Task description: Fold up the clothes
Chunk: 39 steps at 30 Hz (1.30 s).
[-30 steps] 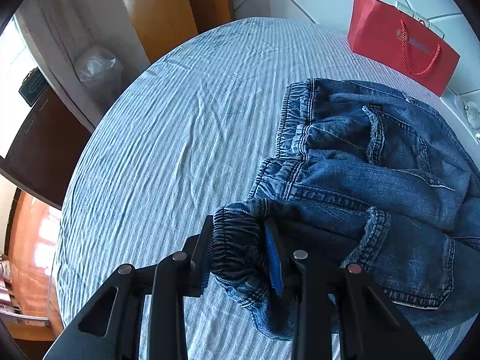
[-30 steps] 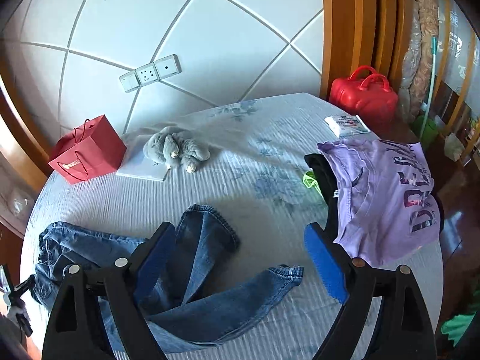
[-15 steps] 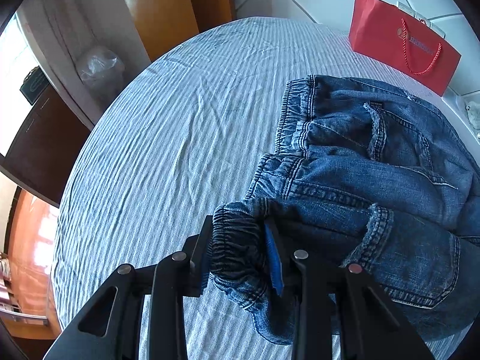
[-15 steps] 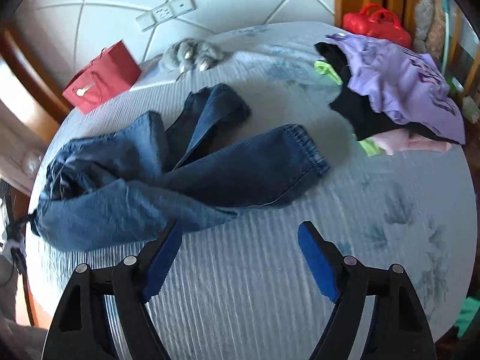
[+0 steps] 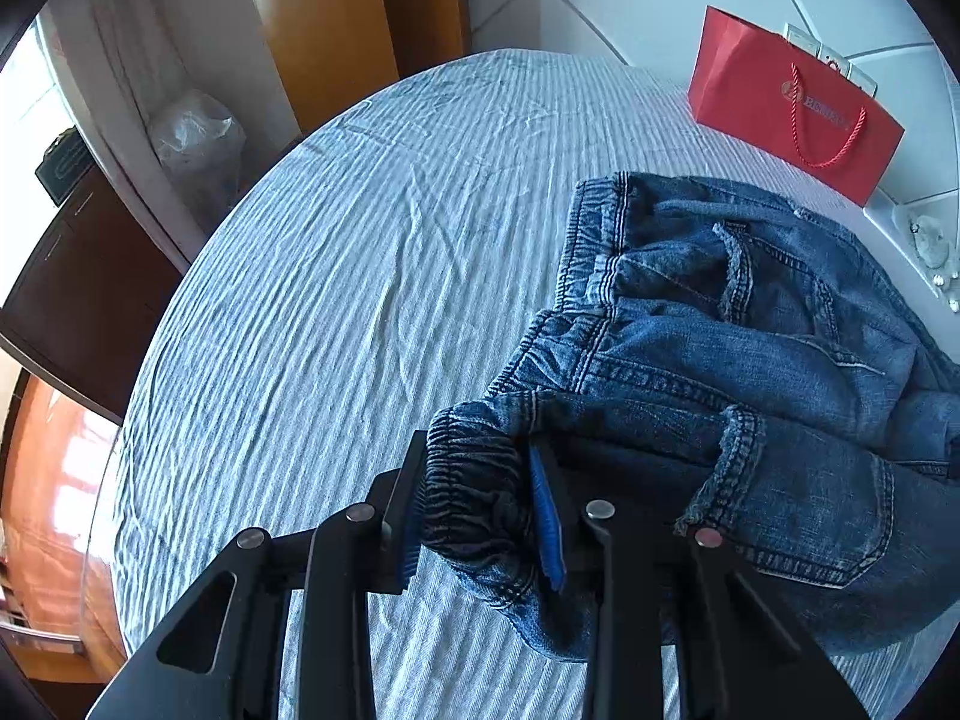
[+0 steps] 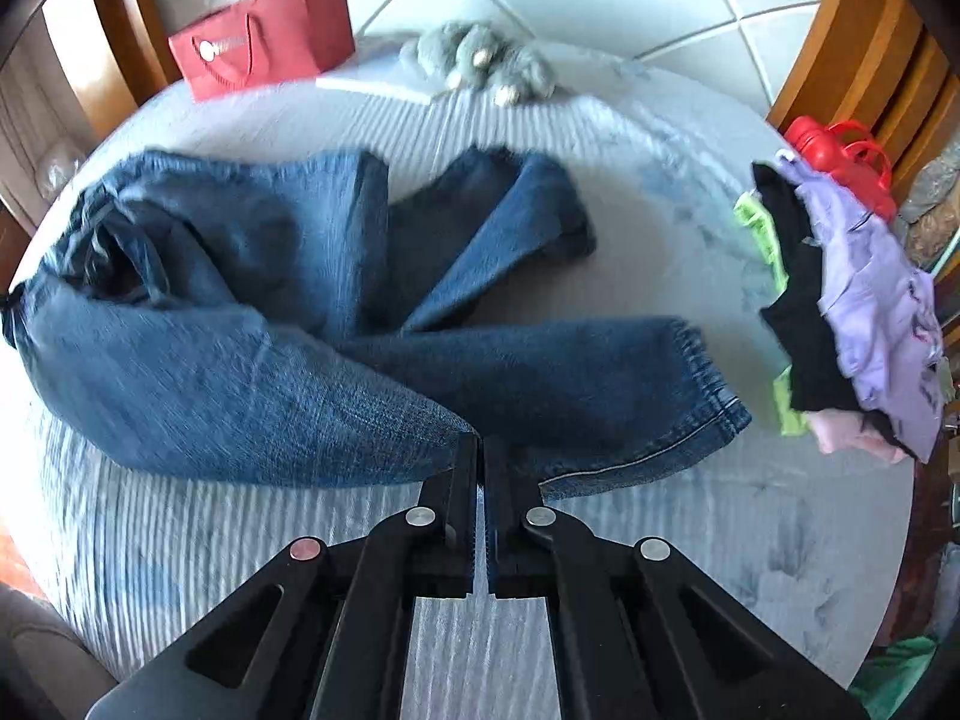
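A pair of blue jeans (image 6: 252,324) lies spread on the striped bedsheet (image 6: 180,540), waist at the left and both legs running right. My left gripper (image 5: 480,474) is shut on the bunched elastic waistband (image 5: 474,492) of the jeans (image 5: 750,360), near the bed's left side. My right gripper (image 6: 480,450) has its jaws closed at the near edge of the jeans where the nearer leg (image 6: 570,384) starts; the cloth edge seems pinched between the fingers. The view is motion-blurred.
A red paper bag (image 6: 264,36) and a grey plush toy (image 6: 480,60) sit at the head of the bed. A pile of clothes with a purple shirt (image 6: 870,312) on top lies at the right edge, beside a red bag (image 6: 840,156).
My right gripper has dropped down to the near edge of the jeans and its jaws went from wide open to closed. My left gripper keeps its hold on the waistband, almost still.
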Available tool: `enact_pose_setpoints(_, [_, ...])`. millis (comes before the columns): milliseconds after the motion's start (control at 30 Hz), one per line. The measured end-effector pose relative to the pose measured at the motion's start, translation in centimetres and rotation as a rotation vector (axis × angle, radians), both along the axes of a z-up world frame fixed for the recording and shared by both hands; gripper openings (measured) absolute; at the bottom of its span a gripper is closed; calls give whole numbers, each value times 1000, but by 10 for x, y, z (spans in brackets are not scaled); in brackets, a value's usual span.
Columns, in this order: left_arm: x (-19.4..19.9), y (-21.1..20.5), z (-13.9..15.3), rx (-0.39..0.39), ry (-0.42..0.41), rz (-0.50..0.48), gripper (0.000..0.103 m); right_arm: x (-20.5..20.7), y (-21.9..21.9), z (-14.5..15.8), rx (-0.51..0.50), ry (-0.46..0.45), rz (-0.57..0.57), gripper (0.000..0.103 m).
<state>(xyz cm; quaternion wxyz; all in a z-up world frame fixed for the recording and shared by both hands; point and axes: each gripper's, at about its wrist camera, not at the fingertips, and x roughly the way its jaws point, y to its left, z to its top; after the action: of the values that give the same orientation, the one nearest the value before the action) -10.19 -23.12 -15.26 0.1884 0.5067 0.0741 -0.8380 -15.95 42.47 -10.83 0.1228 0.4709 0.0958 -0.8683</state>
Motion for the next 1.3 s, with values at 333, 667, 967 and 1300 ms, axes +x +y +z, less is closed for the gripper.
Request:
enact_pose_setpoints(333, [-47,-9,8,-31,4,44,31,-131,-48,42,-20,146,30,56])
enact_pose_setpoints(667, [-38,-21,-19,87,-27,28,39,-83,45,5,-80,-51,-283,58])
enact_pose_setpoints(967, [-2,-23,-7,132,-40,-13,72,-56,105,-79,-138,-214,-529,58])
enact_pose_setpoints(1300, [-16,-19,-40,148,-97,-44,74,-64,99,-88,-177,-207,-568,65])
